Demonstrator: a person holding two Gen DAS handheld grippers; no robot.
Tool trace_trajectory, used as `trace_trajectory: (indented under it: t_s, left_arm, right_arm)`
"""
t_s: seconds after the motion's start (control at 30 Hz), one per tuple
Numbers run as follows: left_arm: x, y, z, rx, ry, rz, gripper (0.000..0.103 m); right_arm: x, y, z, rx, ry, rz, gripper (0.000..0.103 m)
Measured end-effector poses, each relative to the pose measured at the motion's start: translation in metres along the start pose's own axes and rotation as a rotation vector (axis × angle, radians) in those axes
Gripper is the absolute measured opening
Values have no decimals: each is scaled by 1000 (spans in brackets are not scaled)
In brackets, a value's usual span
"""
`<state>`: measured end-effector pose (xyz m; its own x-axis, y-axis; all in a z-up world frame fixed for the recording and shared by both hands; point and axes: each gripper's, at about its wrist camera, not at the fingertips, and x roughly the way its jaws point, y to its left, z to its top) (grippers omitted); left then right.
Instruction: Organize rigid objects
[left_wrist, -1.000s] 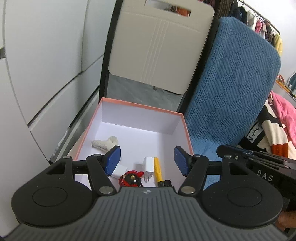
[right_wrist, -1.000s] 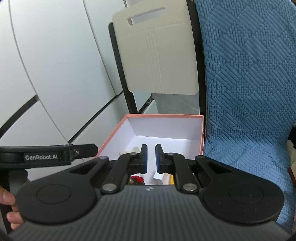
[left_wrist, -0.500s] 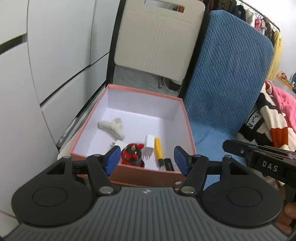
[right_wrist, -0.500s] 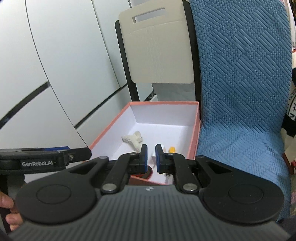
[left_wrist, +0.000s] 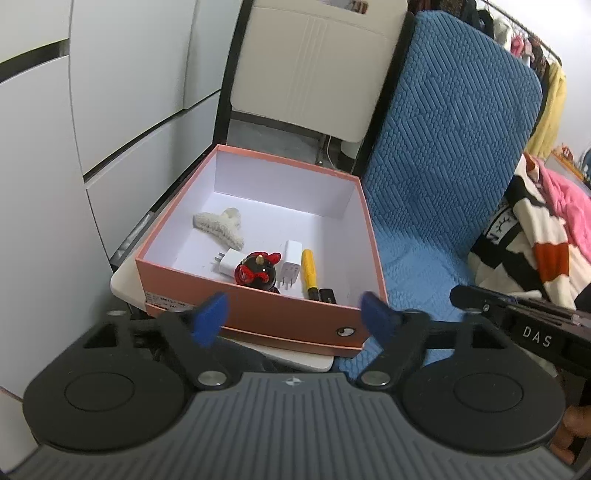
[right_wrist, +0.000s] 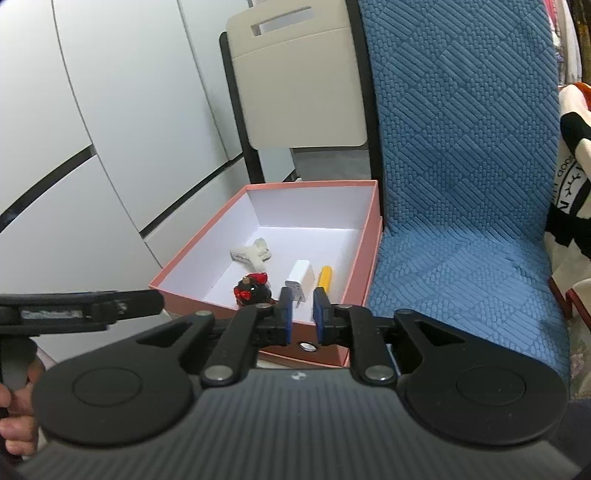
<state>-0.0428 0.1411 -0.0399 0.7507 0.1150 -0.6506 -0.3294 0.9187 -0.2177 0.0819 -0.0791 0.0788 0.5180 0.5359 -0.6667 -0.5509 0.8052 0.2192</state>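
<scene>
An open orange box (left_wrist: 258, 314) (right_wrist: 192, 258) with a white inside sits on a white chair seat. In it lie a cream hair claw (left_wrist: 219, 229) (right_wrist: 253, 254), a black and red figurine (left_wrist: 256, 273) (right_wrist: 253, 290), two white chargers (left_wrist: 290, 266) (left_wrist: 227, 262), a yellow-handled tool (left_wrist: 308, 271) (right_wrist: 324, 277) and a small black item (left_wrist: 328, 295). My left gripper (left_wrist: 293, 321) is open and empty, in front of the box's near wall. My right gripper (right_wrist: 302, 317) is nearly shut and empty, at the box's near right corner.
A blue quilted cover (left_wrist: 443, 166) (right_wrist: 461, 184) drapes the seat to the right of the box. White cabinet doors (left_wrist: 92, 110) stand on the left. A beige chair back (left_wrist: 314, 66) rises behind the box. Striped and pink clothes (left_wrist: 535, 240) lie far right.
Both grippers have drawn back and up from the box, so the whole box and its contents now show. The jaws have not changed.
</scene>
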Motion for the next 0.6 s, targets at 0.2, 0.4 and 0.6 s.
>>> trace_trajectory:
  t_s: [0.2, 0.4, 0.6]
  left_arm:
    - [-7, 4, 2, -25, -4, 15, 100]
    - [-10, 3, 3, -16, 0, 31, 101]
    - [-16, 0, 4, 2, -4, 38, 103]
  right_arm:
    - [-9, -5, 3, -4, -26, -32, 90]
    - [-11, -4, 4, -24, -16, -44, 90]
    - [-16, -4, 4, -24, -20, -30, 91]
